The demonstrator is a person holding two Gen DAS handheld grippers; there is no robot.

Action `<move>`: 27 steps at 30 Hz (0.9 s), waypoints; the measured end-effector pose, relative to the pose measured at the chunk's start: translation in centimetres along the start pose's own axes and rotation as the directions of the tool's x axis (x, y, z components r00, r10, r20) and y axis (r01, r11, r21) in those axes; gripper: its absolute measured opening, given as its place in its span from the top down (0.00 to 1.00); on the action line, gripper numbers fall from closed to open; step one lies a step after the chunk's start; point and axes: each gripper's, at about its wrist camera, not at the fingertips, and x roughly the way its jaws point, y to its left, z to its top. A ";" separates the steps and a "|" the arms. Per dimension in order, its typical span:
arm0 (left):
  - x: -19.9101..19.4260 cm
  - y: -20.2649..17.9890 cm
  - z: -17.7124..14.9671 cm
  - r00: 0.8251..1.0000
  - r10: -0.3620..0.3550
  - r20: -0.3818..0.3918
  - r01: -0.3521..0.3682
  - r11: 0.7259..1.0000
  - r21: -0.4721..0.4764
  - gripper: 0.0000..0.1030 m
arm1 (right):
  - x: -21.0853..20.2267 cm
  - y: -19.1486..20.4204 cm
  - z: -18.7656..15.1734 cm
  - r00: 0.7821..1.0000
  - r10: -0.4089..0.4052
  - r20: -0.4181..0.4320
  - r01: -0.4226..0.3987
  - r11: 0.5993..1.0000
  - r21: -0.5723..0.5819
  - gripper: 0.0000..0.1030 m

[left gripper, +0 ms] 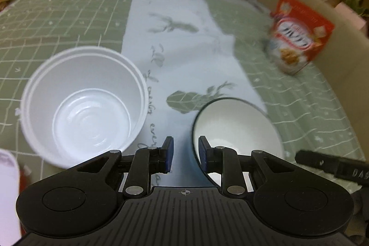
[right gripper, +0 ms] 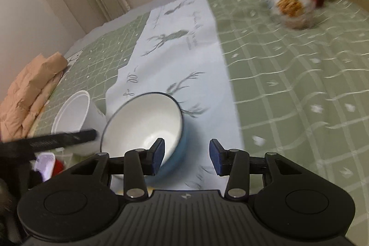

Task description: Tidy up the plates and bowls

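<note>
The blue bowl (right gripper: pixel 147 128) sits tilted on the table's white runner (right gripper: pixel 184 50); the left gripper (left gripper: pixel 184 153) pinches its rim, while the right gripper (right gripper: pixel 187 157) hangs released just beside it

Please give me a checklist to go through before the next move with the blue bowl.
1. Rim of blue bowl between the fingers of left tool: ok.
2. Firm grip there: cannot tell.
3. Jaws of right tool open, pressing nothing: ok.
4. Inside of white bowl empty for nesting: ok.
5. Blue bowl level: not ok, looks tilted.
</note>
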 end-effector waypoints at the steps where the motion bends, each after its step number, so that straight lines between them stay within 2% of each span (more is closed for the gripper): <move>1: 0.8 0.1 0.2 1.000 -0.004 -0.020 0.004 1.000 0.001 0.74 | 1.2 0.1 0.7 1.000 0.012 -0.026 -0.011 1.000 0.015 0.59; 4: 3.0 0.0 0.3 0.996 -0.031 -0.080 0.032 0.999 0.003 0.75 | 5.2 0.2 1.8 0.992 0.032 -0.122 -0.024 0.998 0.066 0.58; 7: 5.0 -0.4 0.5 0.987 -0.079 -0.140 0.079 0.997 -0.006 0.74 | 8.6 -0.1 2.0 0.973 0.059 -0.221 -0.032 0.992 0.122 0.60; 9: 6.1 -0.9 0.5 0.985 -0.064 -0.159 0.068 0.997 0.021 0.75 | 10.1 -0.2 1.6 0.961 0.085 -0.265 -0.047 0.988 0.146 0.65; 13: 7.0 -1.5 0.2 0.984 -0.016 -0.177 0.026 0.998 0.054 0.75 | 10.0 0.4 1.3 0.968 0.066 -0.243 -0.037 0.992 0.124 0.65; 17: 5.1 -2.1 0.6 0.991 -0.063 -0.121 0.068 0.997 0.039 0.75 | 7.8 1.4 1.5 0.984 0.029 -0.179 -0.014 0.996 0.083 0.65; 23: -0.7 -4.5 0.5 0.991 -0.129 -0.038 0.131 0.990 0.059 0.75 | 1.2 3.0 1.5 0.998 0.015 -0.056 -0.016 1.000 -0.005 0.65; 27: -4.7 -6.0 -1.1 0.985 -0.166 -0.042 0.169 0.982 0.080 0.74 | -3.2 3.3 0.1 0.999 0.026 -0.047 -0.027 0.999 -0.020 0.65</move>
